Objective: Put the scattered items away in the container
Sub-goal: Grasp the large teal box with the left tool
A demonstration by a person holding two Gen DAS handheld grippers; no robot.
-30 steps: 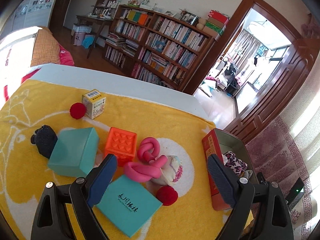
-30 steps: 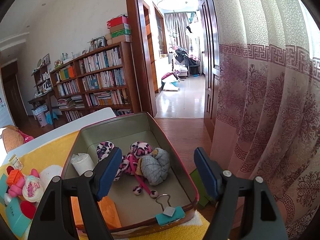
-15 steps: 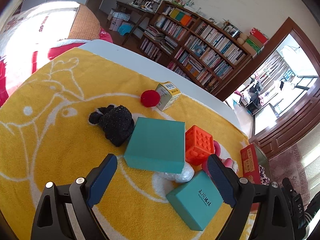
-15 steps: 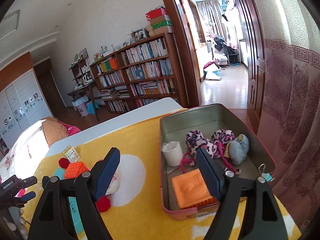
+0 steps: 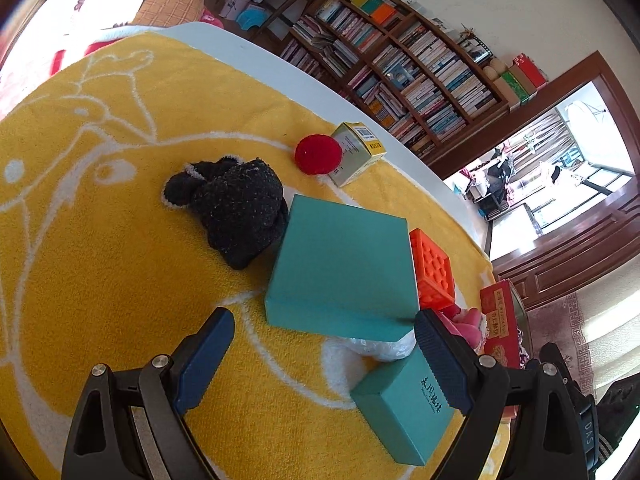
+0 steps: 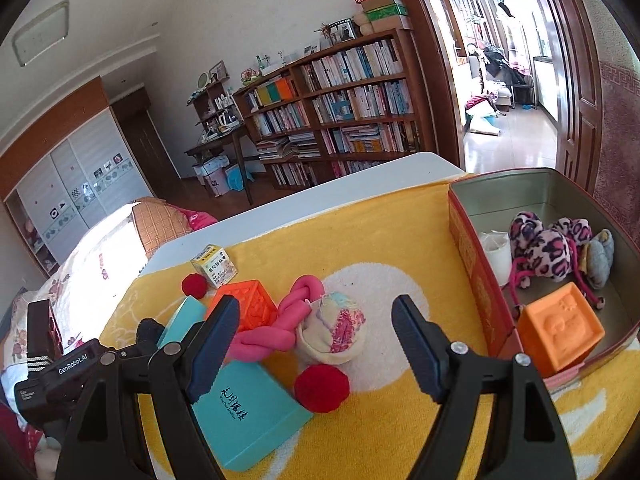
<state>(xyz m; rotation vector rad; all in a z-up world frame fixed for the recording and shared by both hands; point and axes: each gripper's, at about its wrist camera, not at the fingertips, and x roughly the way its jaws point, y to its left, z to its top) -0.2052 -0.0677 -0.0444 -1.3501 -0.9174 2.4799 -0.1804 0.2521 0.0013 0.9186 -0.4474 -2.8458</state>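
The left gripper (image 5: 322,344) hangs with jaws wide and empty over a smooth square teal box (image 5: 340,268) beside a fuzzy black sock (image 5: 240,208). The right gripper (image 6: 316,336) is empty too, above a soft rolled sock (image 6: 334,330). The shiny metal tin (image 6: 520,196) sits on the fluffy yellow towel (image 6: 380,236), right.

Bare yellow towel (image 5: 100,280) left of crowding teal box (image 5: 340,268).

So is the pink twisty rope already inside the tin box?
No, the pink twisty rope lies on the yellow towel beside the orange block, outside the tin box.
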